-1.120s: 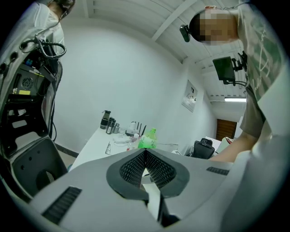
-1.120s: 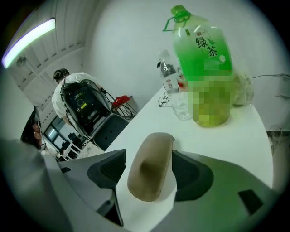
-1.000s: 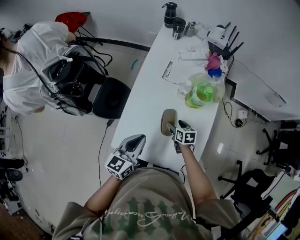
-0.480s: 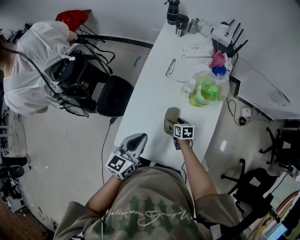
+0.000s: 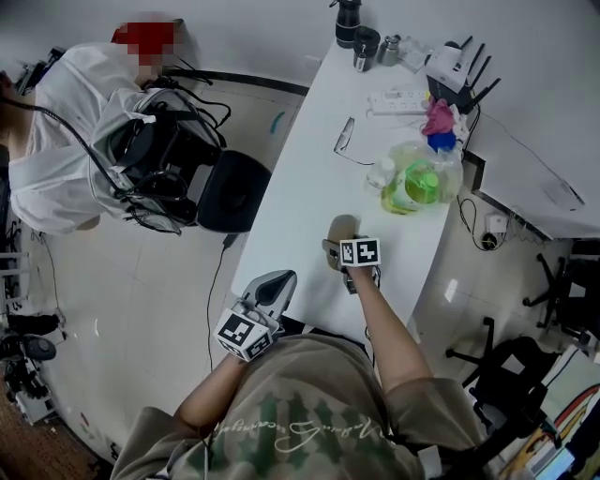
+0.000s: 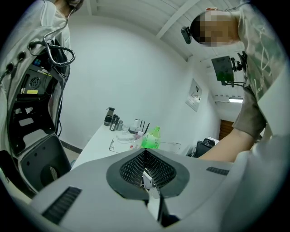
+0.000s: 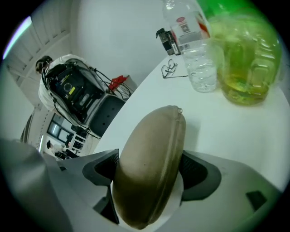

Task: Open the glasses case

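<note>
The olive-brown glasses case lies shut on the white table near its front end. In the right gripper view the case stands on its edge with the zip seam up, between the two pads. My right gripper reaches down over the case's near end. Its jaws are opening, with the pads close on either side of the case. My left gripper hangs off the table's front left corner, shut and holding nothing. In the left gripper view the left gripper has its pads together.
Farther along the table are a clear water bottle, a green and yellow bundle, spectacles, a power strip, a router and dark flasks. A black chair and a person in white are to the left.
My right gripper has moved forward and down over the near end of the case. My left gripper has stayed where it was.
</note>
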